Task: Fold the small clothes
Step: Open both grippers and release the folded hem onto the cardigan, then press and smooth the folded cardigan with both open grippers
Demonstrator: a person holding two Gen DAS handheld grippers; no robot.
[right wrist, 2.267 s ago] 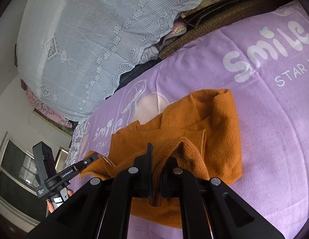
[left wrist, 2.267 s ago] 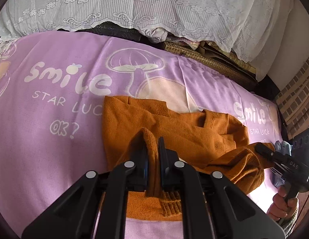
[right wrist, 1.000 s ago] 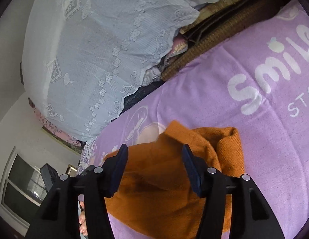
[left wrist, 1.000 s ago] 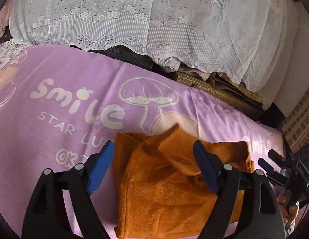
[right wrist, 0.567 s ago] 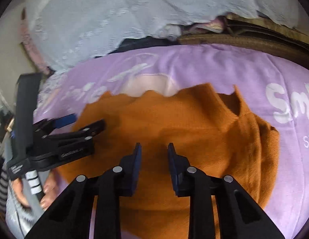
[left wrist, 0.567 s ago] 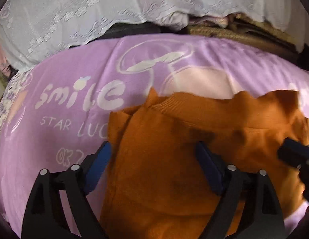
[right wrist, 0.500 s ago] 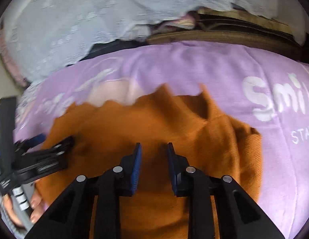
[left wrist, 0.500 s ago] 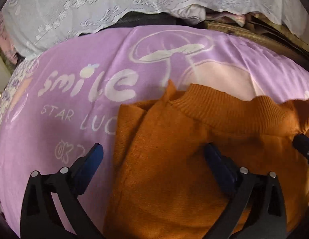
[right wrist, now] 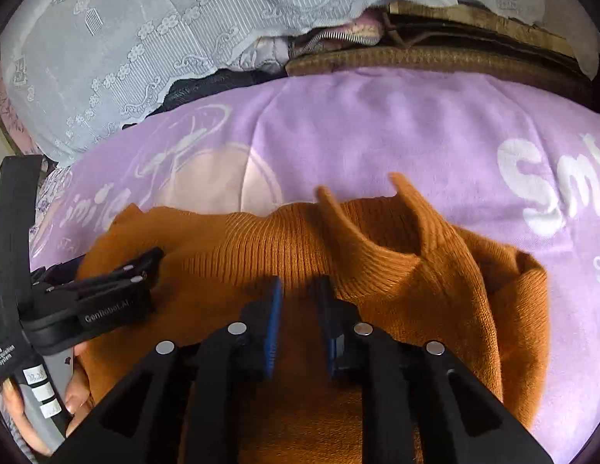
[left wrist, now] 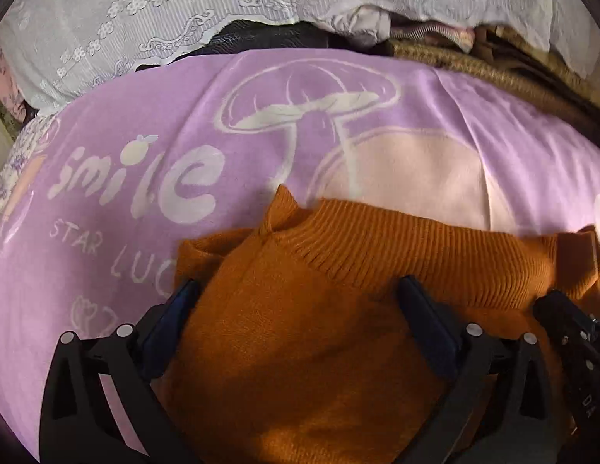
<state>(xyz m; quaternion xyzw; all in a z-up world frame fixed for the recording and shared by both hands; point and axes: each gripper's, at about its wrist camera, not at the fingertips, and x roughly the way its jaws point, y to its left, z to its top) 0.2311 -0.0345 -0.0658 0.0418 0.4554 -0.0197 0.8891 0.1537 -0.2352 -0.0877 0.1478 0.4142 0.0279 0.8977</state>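
We are working over a bed covered by a purple blanket (left wrist: 493,123) printed with a mushroom and the word "smile", and the orange knit sweater (left wrist: 300,348) is lying folded on it, ribbed edge away from us, with one corner standing up in a peak. We are holding the left tool (left wrist: 296,301) pitched steeply downward over the left part of the sweater; its jaws are standing fully apart, spanning the fabric without clamping it, one blue pad (left wrist: 172,317) sitting at the sweater's left edge. We are holding the right tool (right wrist: 298,290) at a similar downward pitch just beside the left one, over the ribbed band. Its jaws have just been parting slightly and are showing a narrow gap, with no fabric pinched between them. In the right wrist view, a hand (right wrist: 36,413) is gripping the left tool's handle at the lower left. A white lace cover (right wrist: 145,38) is hanging behind the bed.
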